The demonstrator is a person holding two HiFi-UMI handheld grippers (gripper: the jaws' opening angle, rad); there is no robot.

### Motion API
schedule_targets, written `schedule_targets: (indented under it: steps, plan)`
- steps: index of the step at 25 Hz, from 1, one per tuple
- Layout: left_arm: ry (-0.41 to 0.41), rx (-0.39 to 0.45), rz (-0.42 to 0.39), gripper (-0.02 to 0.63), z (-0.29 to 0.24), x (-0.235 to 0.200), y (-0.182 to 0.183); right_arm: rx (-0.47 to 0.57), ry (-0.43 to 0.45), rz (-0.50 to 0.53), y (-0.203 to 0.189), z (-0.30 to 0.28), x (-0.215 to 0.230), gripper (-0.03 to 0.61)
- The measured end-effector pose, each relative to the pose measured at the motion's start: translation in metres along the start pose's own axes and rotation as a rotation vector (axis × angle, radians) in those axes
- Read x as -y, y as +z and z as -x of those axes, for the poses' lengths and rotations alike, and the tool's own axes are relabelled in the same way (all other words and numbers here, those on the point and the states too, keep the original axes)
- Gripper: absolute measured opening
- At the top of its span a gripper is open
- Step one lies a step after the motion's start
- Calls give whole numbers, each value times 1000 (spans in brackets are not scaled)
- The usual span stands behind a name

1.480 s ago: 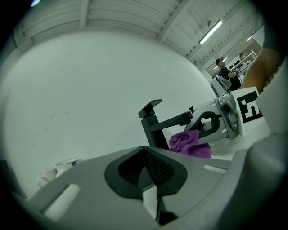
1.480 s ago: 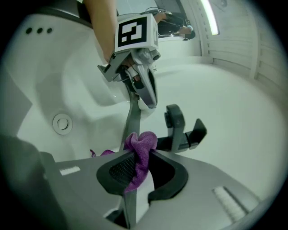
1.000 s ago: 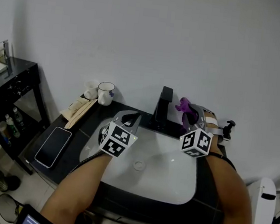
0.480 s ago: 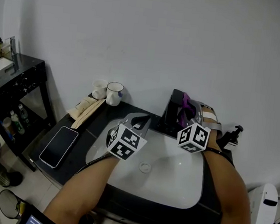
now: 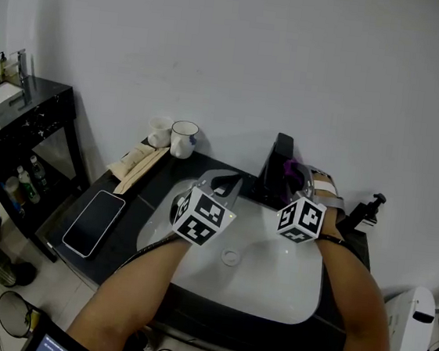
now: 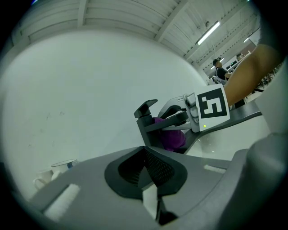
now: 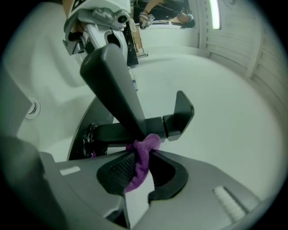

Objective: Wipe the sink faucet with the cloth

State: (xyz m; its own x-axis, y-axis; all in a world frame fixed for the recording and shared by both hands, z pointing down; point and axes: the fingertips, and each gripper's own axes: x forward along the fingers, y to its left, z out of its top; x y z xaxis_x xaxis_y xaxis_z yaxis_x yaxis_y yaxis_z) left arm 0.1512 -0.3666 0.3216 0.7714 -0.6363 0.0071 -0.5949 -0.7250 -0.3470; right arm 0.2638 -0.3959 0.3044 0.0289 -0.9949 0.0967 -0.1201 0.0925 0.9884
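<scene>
Right gripper (image 7: 141,168) clamps cloth (image 7: 146,146) — cloth touches faucet (image 7: 116,90) at 12 o'clock; left gripper (image 6: 146,168) closed, empty, farther off

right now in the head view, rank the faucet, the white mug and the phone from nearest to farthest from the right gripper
From the right gripper, holding the purple cloth:
1. faucet, right beside it, rear centre
2. white mug, back left
3. phone, far left, front
</scene>
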Motion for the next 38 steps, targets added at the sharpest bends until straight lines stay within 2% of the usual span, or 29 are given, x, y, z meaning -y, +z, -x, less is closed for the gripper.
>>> schedule_targets:
  steps: [12,16,21,23,25,27,30,32,34,36,38]
  plan:
    - [31,-9,4,17,1,-8,-2,-10,151,74,0,0,-83,69]
    - [81,-17,31,17,4,-20,-5,-23,180,-42,-2,3,-79,74]
    - [160,-19,55,17,10,-37,-6,43,142,-214,16,36,-55,77]
    - [191,-16,40,17,12,-40,-2,61,166,-353,26,57,-51,78]
    - [216,1,49,17,16,-45,2,53,208,-538,34,74,-54,78]
    - [236,41,91,17,23,-54,9,38,236,-798,39,86,-55,78]
    - [279,107,149,17,40,-73,21,16,248,-1263,45,88,-57,78]
    - [318,134,182,17,53,-86,26,12,218,-1565,50,81,-61,78]
    - [352,157,209,17,67,-98,28,22,158,-1801,58,71,-67,77]
    - [384,181,224,17,81,-106,29,50,77,-1948,67,59,-68,75]
    - [410,208,239,17,92,-111,32,80,4,-2044,77,46,-65,72]
